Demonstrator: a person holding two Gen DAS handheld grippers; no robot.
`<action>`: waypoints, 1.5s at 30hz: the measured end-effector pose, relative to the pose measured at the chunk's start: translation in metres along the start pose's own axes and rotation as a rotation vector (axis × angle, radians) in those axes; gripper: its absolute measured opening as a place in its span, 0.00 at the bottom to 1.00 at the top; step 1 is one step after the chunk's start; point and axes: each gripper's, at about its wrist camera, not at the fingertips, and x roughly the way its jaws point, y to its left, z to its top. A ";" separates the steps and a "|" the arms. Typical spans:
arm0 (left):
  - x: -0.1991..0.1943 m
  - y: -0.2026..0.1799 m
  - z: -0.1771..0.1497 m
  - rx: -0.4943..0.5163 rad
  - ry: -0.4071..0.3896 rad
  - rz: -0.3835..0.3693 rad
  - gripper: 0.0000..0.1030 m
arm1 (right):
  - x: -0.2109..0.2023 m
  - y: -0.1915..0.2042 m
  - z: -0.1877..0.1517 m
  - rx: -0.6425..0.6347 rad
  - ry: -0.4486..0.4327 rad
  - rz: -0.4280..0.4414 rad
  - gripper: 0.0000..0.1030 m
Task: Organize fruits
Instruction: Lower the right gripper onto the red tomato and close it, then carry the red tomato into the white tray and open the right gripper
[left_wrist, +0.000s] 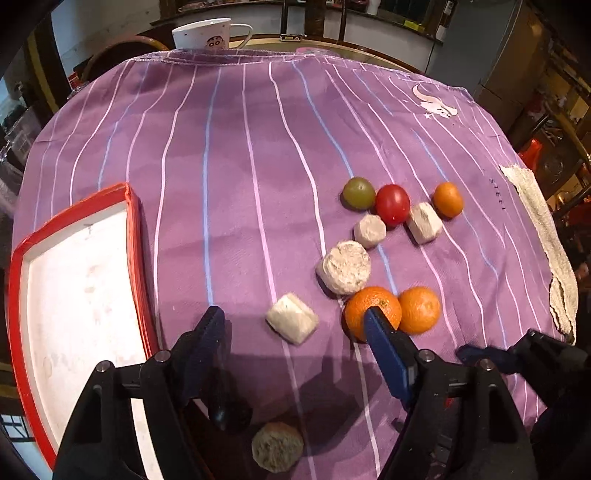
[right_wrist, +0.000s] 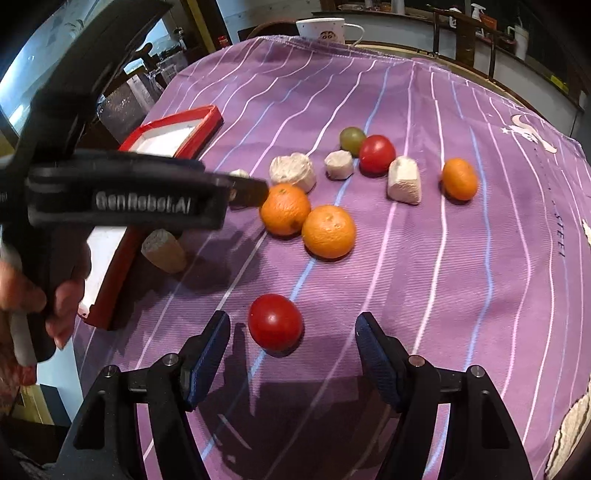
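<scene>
In the left wrist view my left gripper is open low over the purple cloth, with a white chunk lying untouched between its fingers. Its right finger overlaps an orange, which has a second orange beside it. Farther back lie a green fruit, a red tomato and a small orange. My right gripper is open around another red tomato, and the pads stand clear of it.
A red-rimmed white tray sits at the left of the cloth. Several more white chunks lie among the fruit, and a brownish one lies near the front edge. A mug stands at the back and a towel at the right edge.
</scene>
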 end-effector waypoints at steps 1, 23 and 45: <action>0.000 -0.001 0.001 0.005 -0.002 -0.005 0.74 | 0.003 0.001 0.000 0.000 0.004 -0.001 0.66; 0.020 0.001 0.000 0.069 0.029 -0.032 0.30 | 0.006 0.014 -0.006 -0.042 0.022 -0.044 0.39; -0.073 0.170 -0.022 -0.428 -0.141 0.079 0.30 | -0.013 0.089 0.106 -0.094 -0.054 0.172 0.31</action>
